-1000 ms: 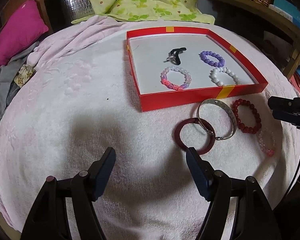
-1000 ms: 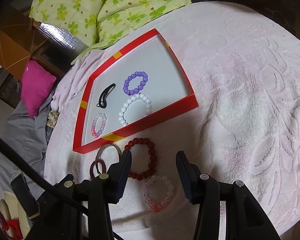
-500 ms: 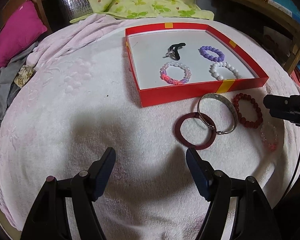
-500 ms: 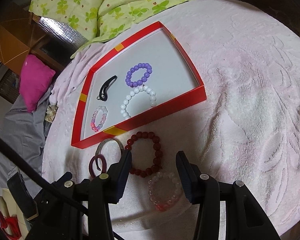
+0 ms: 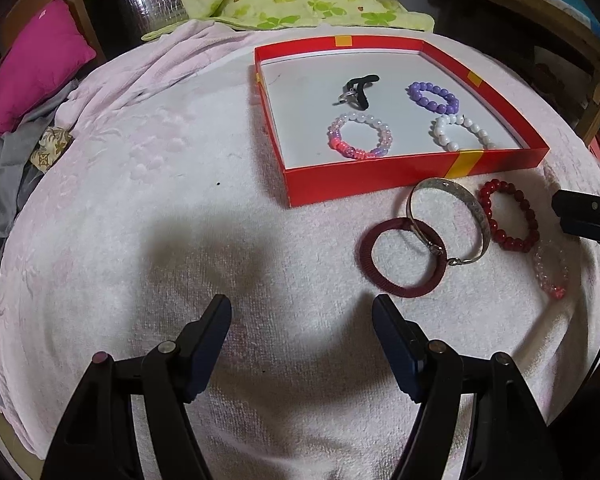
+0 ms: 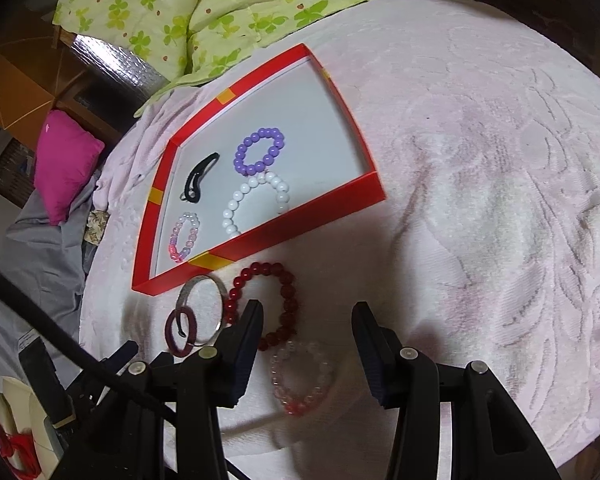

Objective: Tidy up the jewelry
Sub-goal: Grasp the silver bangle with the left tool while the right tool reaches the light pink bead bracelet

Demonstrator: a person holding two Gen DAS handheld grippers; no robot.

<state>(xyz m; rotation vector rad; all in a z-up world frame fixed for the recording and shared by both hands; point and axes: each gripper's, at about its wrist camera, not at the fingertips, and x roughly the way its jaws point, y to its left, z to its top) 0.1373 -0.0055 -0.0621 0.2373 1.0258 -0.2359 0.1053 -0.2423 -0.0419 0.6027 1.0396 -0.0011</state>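
The red box point(image 5: 416, 172) lies on the pale pink towel point(image 5: 140, 208) and already holds four pieces: a black hair clip point(image 5: 358, 90), a purple bead bracelet point(image 5: 433, 97), a white bead bracelet point(image 5: 460, 132) and a pink-and-white bead bracelet point(image 5: 358, 140). Four pieces are outside, just before its near wall: a maroon ring point(image 5: 402, 258) and a silver bangle point(image 5: 448, 220) that overlap, a dark red bead bracelet point(image 6: 266, 304), and a clear pink bead bracelet point(image 6: 302, 378). The right gripper point(image 6: 306, 340) has its fingers apart and holding nothing, and the clear pink bracelet lies directly under the gap between them, slightly toward the camera; it seems not yet touched, though blur there makes this uncertain. The left gripper point(image 5: 302, 334) is also apart and empty, above bare towel, with the maroon ring ahead and to its right. So the right hand is the nearer one; I judge a short descent would bring its fingers around the bracelet.
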